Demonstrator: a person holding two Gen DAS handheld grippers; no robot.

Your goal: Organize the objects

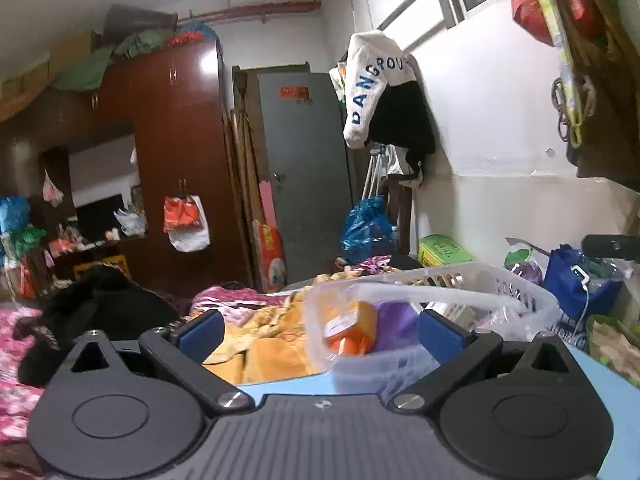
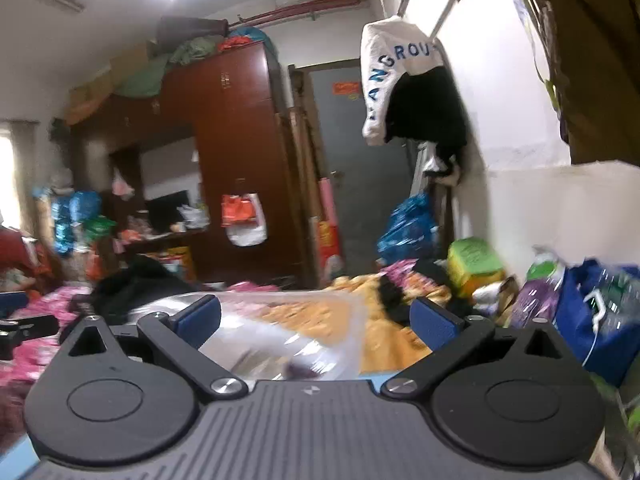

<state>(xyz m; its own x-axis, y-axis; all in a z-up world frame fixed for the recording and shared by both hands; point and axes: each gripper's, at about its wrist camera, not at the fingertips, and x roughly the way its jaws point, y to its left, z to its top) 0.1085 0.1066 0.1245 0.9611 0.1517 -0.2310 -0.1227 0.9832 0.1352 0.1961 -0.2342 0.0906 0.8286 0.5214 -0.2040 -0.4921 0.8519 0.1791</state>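
Note:
A clear plastic container [image 1: 352, 364] sits on a light blue surface [image 1: 280, 386], with an orange packet [image 1: 348, 332] and a purple item [image 1: 396, 326] inside. My left gripper [image 1: 320, 334] is open and wide. Its right blue pad [image 1: 440, 336] overlaps the container's side, and nothing is pinched. Behind the container stands a white slotted basket [image 1: 500, 284]. In the right wrist view the same clear container [image 2: 280, 332] is blurred, just ahead of my right gripper [image 2: 318, 318]. That gripper is open too, with nothing gripped between its pads.
Beyond the surface lies a bed with yellow bedding [image 1: 264, 344], pink bedding [image 1: 16, 320] and a black garment [image 1: 108, 300]. A blue bag [image 1: 576, 280] and a green box [image 1: 442, 250] stand at right by the wall. Farther back are a brown wardrobe [image 1: 180, 160] and a grey door [image 1: 304, 160].

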